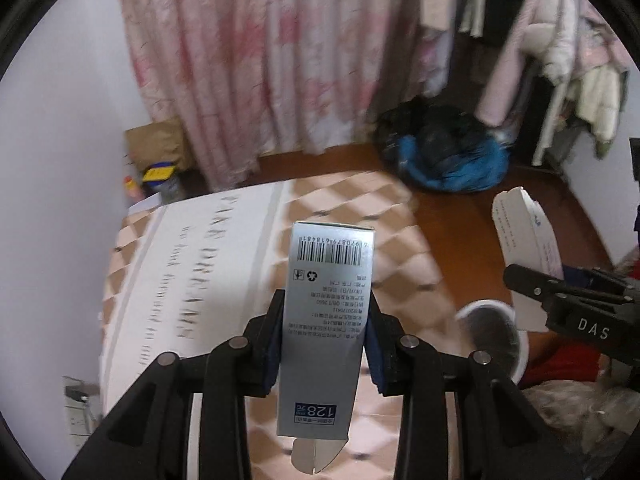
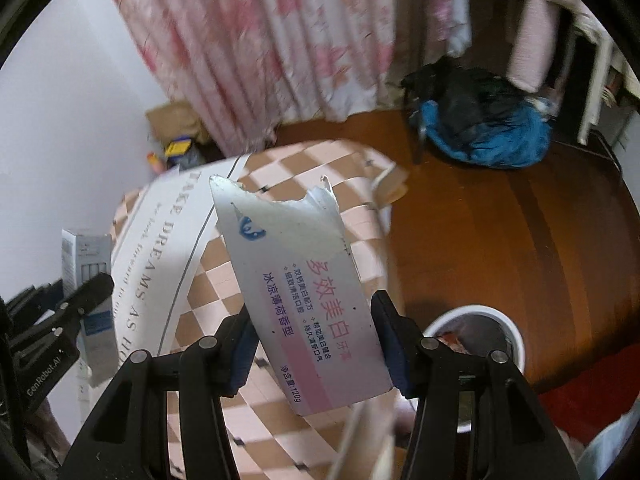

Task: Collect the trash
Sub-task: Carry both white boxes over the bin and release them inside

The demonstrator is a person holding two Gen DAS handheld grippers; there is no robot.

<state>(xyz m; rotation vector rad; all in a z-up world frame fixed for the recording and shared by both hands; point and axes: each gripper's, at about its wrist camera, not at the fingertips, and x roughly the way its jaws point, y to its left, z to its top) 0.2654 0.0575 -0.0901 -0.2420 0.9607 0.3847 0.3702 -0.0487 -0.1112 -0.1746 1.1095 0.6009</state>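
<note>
My left gripper (image 1: 326, 340) is shut on a tall silver box (image 1: 326, 312) with a barcode and a price label, held upright above the bed. My right gripper (image 2: 316, 344) is shut on a torn white and pink toothpaste box (image 2: 304, 280), its ripped end pointing away from me. In the left wrist view the torn box (image 1: 524, 240) and the right gripper (image 1: 568, 300) show at the right edge. The right wrist view has the silver box (image 2: 86, 264) and the left gripper (image 2: 72, 304) at its left edge. A white round bin (image 2: 480, 320) stands on the floor beside the bed, below the right gripper.
A bed with a pink and brown checked cover (image 1: 352, 208) lies under both grippers. Pink curtains (image 1: 260, 60) hang behind it. A heap of blue and black cloth (image 1: 448, 160) lies on the wooden floor (image 2: 520, 220). A cardboard box (image 1: 160, 140) sits in the corner, hanging clothes (image 1: 560, 40) at right.
</note>
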